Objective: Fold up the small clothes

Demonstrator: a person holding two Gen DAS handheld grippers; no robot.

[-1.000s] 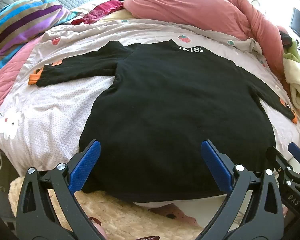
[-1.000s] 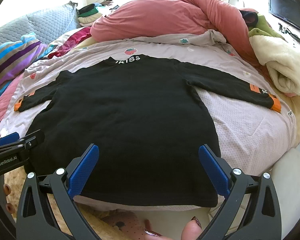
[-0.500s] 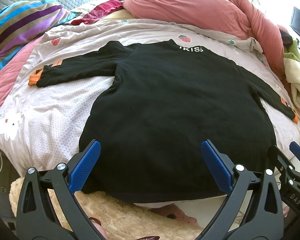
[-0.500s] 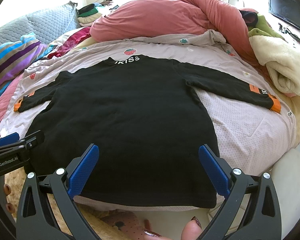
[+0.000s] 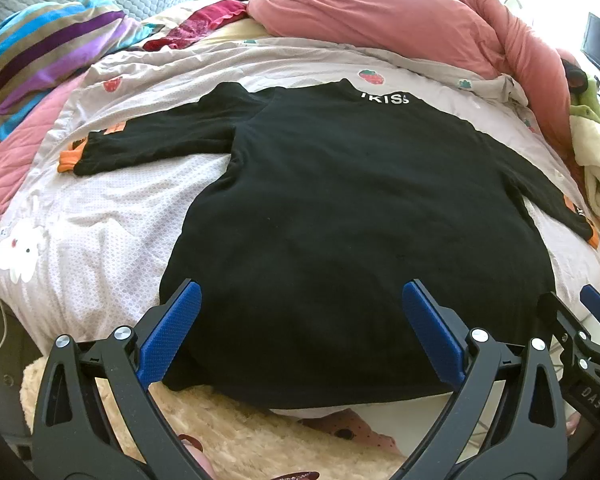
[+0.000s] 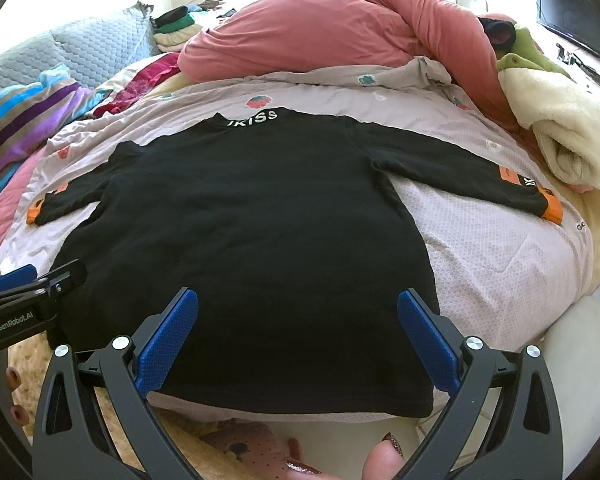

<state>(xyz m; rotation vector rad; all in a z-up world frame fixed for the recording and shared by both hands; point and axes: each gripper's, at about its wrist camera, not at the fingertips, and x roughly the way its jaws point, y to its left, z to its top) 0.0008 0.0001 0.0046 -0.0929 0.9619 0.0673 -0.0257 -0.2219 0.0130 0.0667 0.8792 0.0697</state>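
1. Centrally, a black sweater (image 5: 340, 208) (image 6: 244, 232) lies spread flat on a pale quilt (image 5: 100, 216) (image 6: 500, 240) that covers the bed, its hem at the near edge and its collar, lettered in white, toward the far side.
2. Both sleeves lie stretched out sideways; each ends in an orange cuff (image 5: 67, 159) (image 6: 550, 210), one near the quilt's left edge, the other near its right edge.
3. Left gripper (image 5: 300, 336): fingers spread wide apart and holding nothing, hovering over the sweater's hem toward its left corner; its blue pads (image 5: 170, 336) frame the cloth.
4. Right gripper (image 6: 298, 340): fingers likewise released and empty, poised above the hem toward its right corner. Whether either gripper touches the fabric cannot be told.
5. Each gripper shows at the side of the other's view: the right one (image 5: 580, 340), the left one (image 6: 28, 300).
6. Beyond the sweater lies a bunched pink duvet (image 5: 400, 20) (image 6: 340, 28); a striped blanket (image 5: 48, 52) sits at the far left, a cream blanket (image 6: 568, 132) at the right edge.
7. A painted fingernail (image 6: 392, 442) shows at the bottom of the right wrist view.
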